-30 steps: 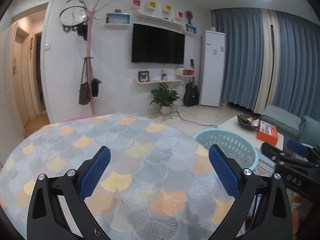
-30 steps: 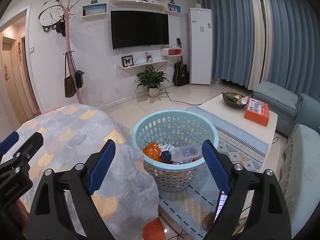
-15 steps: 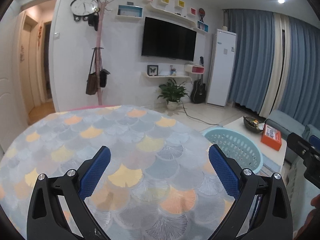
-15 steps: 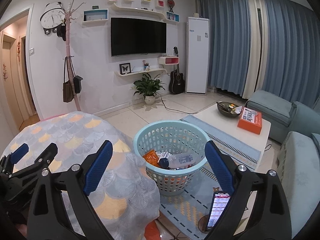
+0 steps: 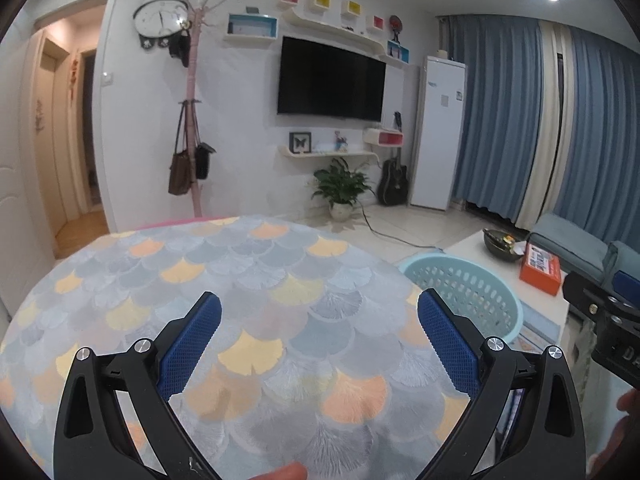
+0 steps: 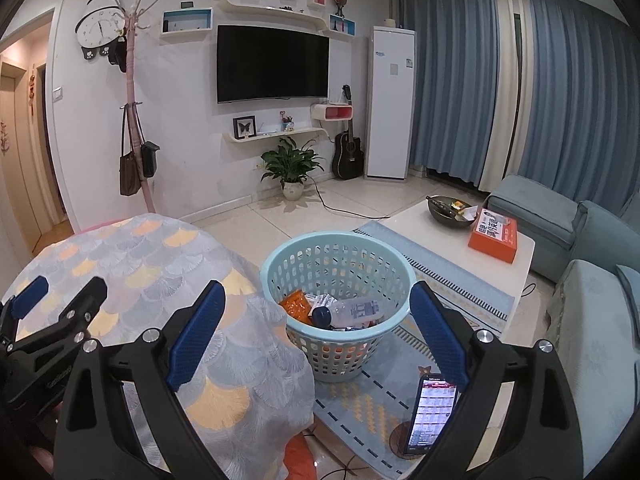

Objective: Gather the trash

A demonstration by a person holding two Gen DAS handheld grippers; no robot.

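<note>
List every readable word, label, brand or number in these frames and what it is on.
None reads fully.
"DA", cut off: right hand-held gripper.
Orange box: print too small.
Bottle in the basket: label blurred.
White cabinet: logo blurred.
Phone: screen text illegible.
Clock: no numerals legible.

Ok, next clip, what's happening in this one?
A person is collecting trash with two hand-held grippers. Both the left hand-held gripper and the right hand-held gripper are open and hold nothing. The left one is above the table with the patterned cloth, where no trash shows. The light blue basket on the floor beside the table already holds a plastic bottle and an orange wrapper.
</note>
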